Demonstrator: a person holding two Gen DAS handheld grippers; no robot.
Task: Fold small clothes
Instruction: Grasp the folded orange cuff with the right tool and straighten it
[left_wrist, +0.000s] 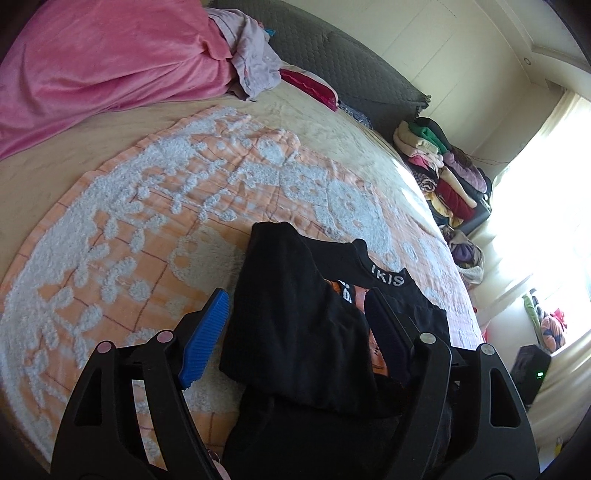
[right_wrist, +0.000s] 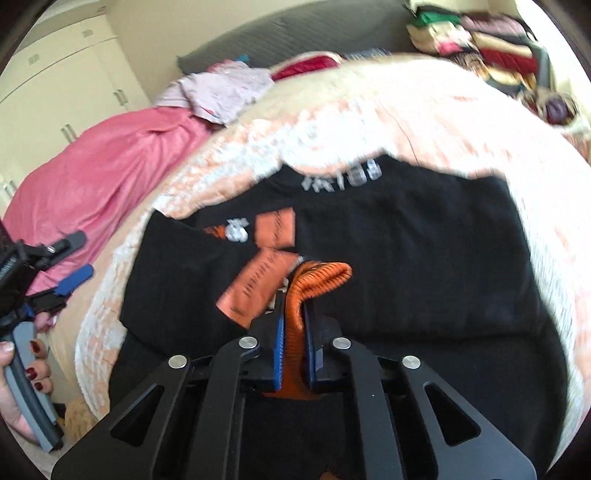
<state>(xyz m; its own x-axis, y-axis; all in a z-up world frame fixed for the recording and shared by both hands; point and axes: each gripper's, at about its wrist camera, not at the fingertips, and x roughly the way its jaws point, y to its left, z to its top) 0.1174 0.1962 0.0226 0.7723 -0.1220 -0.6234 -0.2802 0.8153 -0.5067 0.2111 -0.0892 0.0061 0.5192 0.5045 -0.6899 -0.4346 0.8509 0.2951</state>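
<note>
Right gripper (right_wrist: 293, 314) pinches only the orange cuff (right_wrist: 317, 275), left gripper (left_wrist: 295, 321) spread wide and empty — black garment (right_wrist: 406, 258) may bunch or unfold if pulled.

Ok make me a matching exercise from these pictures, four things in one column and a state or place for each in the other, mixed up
Things:
1. left gripper
2. right gripper
3. pink blanket
4. stacked clothes

States or places:
A. bunched at the far side of the bed
B. shut on orange ribbed cuff
C. open over the black garment
D. piled beside the bed near the window

Pairs: 1-C, 2-B, 3-A, 4-D
</note>
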